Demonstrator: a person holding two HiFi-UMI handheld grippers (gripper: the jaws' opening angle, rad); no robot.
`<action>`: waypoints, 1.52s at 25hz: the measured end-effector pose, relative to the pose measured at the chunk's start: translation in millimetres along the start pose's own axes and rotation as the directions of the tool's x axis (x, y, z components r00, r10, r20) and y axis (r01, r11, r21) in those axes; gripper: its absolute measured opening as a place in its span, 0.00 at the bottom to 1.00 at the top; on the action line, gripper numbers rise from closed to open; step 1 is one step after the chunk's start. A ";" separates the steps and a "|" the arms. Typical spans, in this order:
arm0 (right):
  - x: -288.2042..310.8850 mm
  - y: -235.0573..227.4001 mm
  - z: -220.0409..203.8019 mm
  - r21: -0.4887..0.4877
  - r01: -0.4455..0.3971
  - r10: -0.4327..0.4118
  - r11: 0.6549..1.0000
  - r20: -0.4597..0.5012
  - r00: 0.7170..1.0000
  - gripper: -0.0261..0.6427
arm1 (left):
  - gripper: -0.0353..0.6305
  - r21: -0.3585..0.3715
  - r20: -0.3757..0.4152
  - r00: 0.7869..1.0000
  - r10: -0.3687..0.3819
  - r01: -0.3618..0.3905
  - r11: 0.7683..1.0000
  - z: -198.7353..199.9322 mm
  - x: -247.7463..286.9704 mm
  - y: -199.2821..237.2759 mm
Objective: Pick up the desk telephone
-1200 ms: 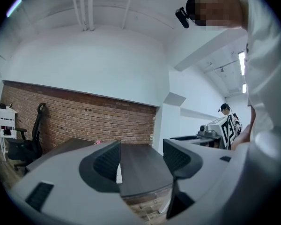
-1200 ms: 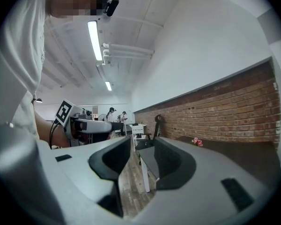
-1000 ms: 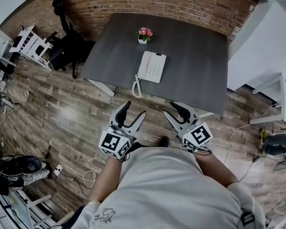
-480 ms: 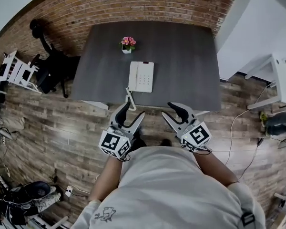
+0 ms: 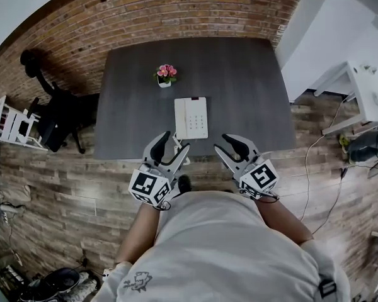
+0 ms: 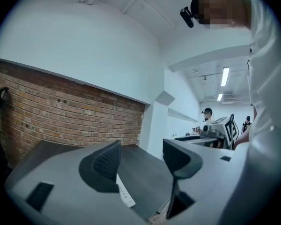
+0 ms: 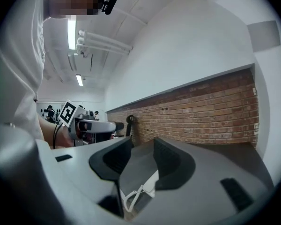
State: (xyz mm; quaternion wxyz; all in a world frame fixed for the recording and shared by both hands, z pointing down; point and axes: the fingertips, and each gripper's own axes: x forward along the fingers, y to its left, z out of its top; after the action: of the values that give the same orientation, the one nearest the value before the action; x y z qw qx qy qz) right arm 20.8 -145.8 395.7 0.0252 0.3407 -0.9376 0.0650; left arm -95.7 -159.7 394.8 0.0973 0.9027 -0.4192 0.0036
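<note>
A white desk telephone [image 5: 191, 117] lies flat near the front edge of a dark grey desk [image 5: 246, 87], its coiled cord hanging at its near left corner. Both grippers are held level at the desk's front edge. My left gripper [image 5: 174, 143] is open and empty, just short of the phone's near left corner. My right gripper [image 5: 225, 145] is open and empty, to the right of the phone. In the left gripper view the phone's edge [image 6: 124, 193] shows between the jaws. In the right gripper view the phone and its cord [image 7: 145, 185] lie low between the jaws.
A small pot of pink flowers [image 5: 166, 75] stands on the desk behind the phone. A brick wall [image 5: 176, 11] runs behind the desk. A black office chair [image 5: 50, 115] is to the left, white furniture [image 5: 359, 87] to the right, and cables [image 5: 321, 168] lie on the wooden floor.
The person has stepped up to the desk. Both grippers, open throughout, have come from over the floor to the desk's front edge, and the phone now lies just ahead of them.
</note>
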 end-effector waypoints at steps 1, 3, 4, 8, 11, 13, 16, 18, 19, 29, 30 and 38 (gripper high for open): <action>7.7 0.0 0.9 0.002 0.014 -0.014 1.000 -0.001 1.000 0.27 | 0.50 -0.001 0.000 1.000 -0.010 0.010 1.000 1.9 -0.6 9.1; 21.7 -0.9 2.6 0.009 0.041 -0.041 0.999 -0.005 0.999 0.27 | 0.50 -0.004 -0.002 1.000 -0.030 0.030 1.000 5.6 -1.0 25.9; 28.2 -1.7 3.2 0.013 0.054 -0.053 0.998 -0.009 0.999 0.27 | 0.50 -0.005 -0.004 0.999 -0.041 0.041 0.999 7.0 -0.7 33.7; 51.4 -0.6 2.3 0.027 0.104 -0.104 0.994 -0.019 0.994 0.27 | 0.49 -0.022 -0.017 0.996 -0.086 0.086 0.996 6.1 0.1 61.2; 62.9 3.7 -1.1 0.032 0.141 -0.140 0.990 -0.031 0.990 0.27 | 0.49 -0.033 -0.039 0.993 -0.112 0.111 0.993 0.5 -0.8 74.9; 69.1 4.4 -3.1 0.038 0.164 -0.163 0.986 -0.035 0.986 0.27 | 0.49 -0.034 -0.051 0.990 -0.133 0.131 0.991 -1.9 -0.7 80.9; 77.6 6.3 -5.3 0.049 0.193 -0.191 0.980 -0.038 0.981 0.27 | 0.49 -0.039 -0.056 0.986 -0.159 0.157 0.987 -2.9 -2.2 89.7; 82.6 8.6 -6.9 0.057 0.207 -0.205 0.977 -0.044 0.978 0.27 | 0.49 -0.044 -0.061 0.983 -0.175 0.172 0.984 -3.9 -4.0 94.9; 85.0 9.5 -8.5 0.060 0.212 -0.210 0.975 -0.047 0.977 0.27 | 0.49 -0.045 -0.067 0.981 -0.182 0.179 0.983 -5.3 -4.3 97.0; 95.8 -3.1 -35.4 0.106 0.231 -0.221 0.967 -0.103 0.970 0.27 | 0.50 -0.086 -0.136 0.965 -0.224 0.214 0.973 -29.2 7.6 105.7; 97.7 -6.7 -38.3 0.109 0.230 -0.218 0.967 -0.109 0.970 0.27 | 0.50 -0.088 -0.140 0.965 -0.222 0.211 0.973 -31.0 9.5 108.2; 111.0 -39.2 -58.4 0.132 0.214 -0.194 0.968 -0.154 0.969 0.27 | 0.51 -0.100 -0.188 0.963 -0.191 0.175 0.980 -49.7 25.1 122.9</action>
State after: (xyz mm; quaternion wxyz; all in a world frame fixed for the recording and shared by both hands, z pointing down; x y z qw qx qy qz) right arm -39.0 -238.0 467.8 0.0720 0.4310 -0.8861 0.1547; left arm -168.7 -247.1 466.9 0.1755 0.9279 -0.3221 0.0665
